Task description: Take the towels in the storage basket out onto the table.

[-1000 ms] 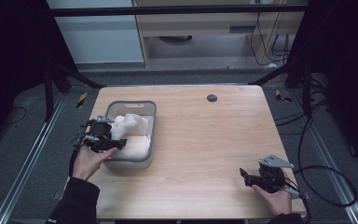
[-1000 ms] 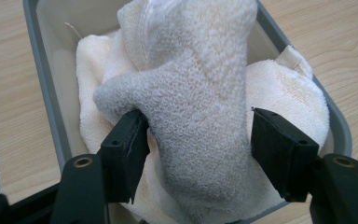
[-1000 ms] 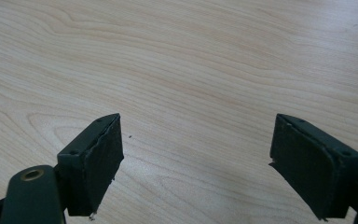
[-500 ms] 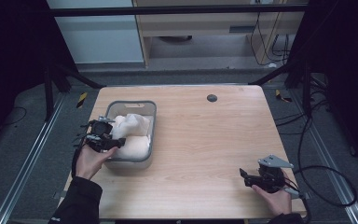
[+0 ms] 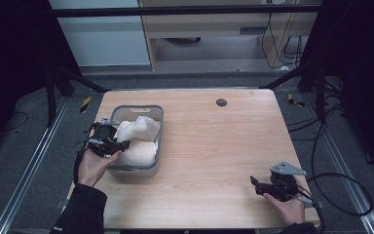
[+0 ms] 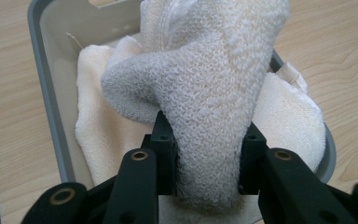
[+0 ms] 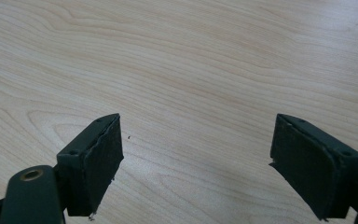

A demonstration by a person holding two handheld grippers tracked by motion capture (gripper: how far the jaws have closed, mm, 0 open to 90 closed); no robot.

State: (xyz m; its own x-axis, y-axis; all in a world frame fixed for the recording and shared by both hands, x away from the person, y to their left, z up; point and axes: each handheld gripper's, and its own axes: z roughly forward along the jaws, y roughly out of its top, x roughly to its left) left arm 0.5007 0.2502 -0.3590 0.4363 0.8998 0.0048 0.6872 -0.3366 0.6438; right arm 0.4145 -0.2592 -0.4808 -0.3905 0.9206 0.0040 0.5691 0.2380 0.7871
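Observation:
A grey plastic bin point(image 5: 158, 113) stands on the left part of the wooden table point(image 5: 214, 146). A cream terry towel point(image 5: 139, 130) is bunched up in it, over a second pale towel point(image 5: 141, 153) lying flat. My left gripper point(image 5: 121, 145) reaches in over the bin's left rim. Its jaws have just been closing and now pinch a thick fold of the bunched towel point(image 6: 205, 70); the left gripper point(image 6: 208, 135) presses it from both sides above the bin point(image 6: 42, 70). My right gripper point(image 5: 254, 183) rests open near the front right corner; in its own view the right gripper point(image 7: 196, 158) holds nothing over bare wood.
A small dark round hole point(image 5: 221, 102) sits near the table's far edge. Black frame posts and cables stand around the table, and a cable point(image 5: 341, 195) trails off the right gripper. Bare wood spreads between the bin and the right hand.
The left gripper's jaws have closed onto the bunched towel in the bin, with the hand shifting only slightly. The right hand has kept still.

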